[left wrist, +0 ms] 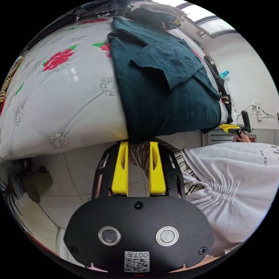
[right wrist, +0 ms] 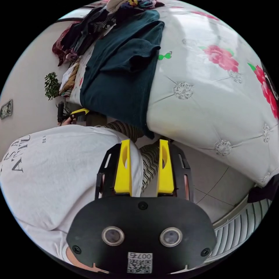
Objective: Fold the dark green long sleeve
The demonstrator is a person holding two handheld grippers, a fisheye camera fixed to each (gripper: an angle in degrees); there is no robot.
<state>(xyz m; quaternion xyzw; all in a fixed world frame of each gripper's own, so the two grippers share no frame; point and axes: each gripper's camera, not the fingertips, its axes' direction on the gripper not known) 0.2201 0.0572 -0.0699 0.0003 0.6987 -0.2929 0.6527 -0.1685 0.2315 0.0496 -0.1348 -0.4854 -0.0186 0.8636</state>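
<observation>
2 yellow jaws of the left gripper stand apart with a narrow gap in the left gripper view, holding nothing, their tips just below the hem of the dark green long sleeve. That garment lies on the white flowered bedspread, sleeves folded across its body, its hem hanging over the bed edge. The right gripper shows beside the garment's far corner; whether it is parted is unclear here. The person's white shirt is nearby.

In the right gripper view, the right gripper is likewise narrowly parted and empty, near the dark green long sleeve. The left gripper appears small, beyond the white shirt. Striped trousers show between the jaws.
</observation>
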